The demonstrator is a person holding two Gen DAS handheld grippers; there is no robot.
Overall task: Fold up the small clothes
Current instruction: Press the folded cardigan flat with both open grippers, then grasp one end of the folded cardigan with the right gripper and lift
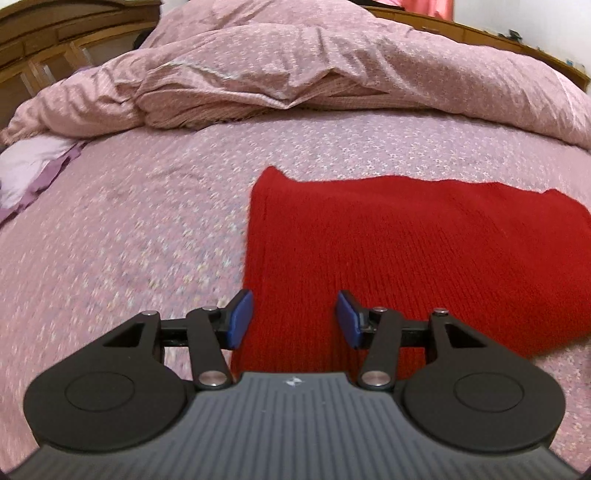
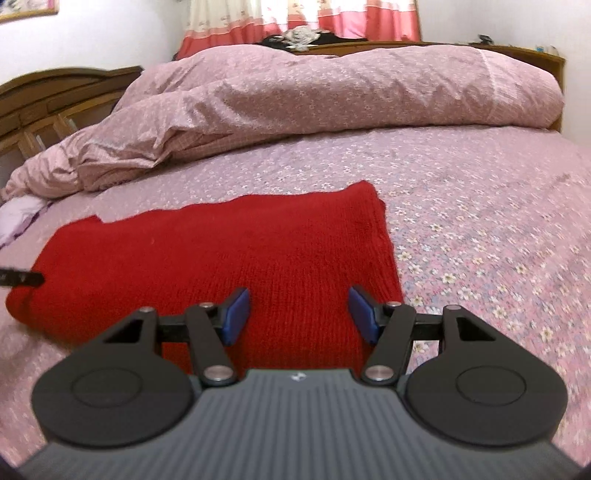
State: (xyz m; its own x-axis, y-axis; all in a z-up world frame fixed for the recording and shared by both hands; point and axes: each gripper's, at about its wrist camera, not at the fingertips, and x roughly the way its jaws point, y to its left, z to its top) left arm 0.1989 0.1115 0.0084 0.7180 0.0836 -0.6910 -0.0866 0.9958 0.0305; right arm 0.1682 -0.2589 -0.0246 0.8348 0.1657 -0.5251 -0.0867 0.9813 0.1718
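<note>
While a rumpled pink duvet (image 1: 332,74) fills the upper part of both views, with a wooden headboard (image 1: 55,40) at upper left, a lilac cloth (image 1: 29,170) at the left edge and red-and-cream curtains (image 2: 295,18) along the top of the right view, nothing lies between either tool and the garment. A red knitted garment (image 1: 388,258) lies flat on the floral bed sheet (image 1: 129,240), centre-right in the left view and centre-left in the right view. Both the left hand-held gripper (image 1: 293,319) and the right hand-held gripper (image 2: 300,314) hang released, blue pads (image 1: 239,319) spread wide over the garment's near edge, grasping nothing.
</note>
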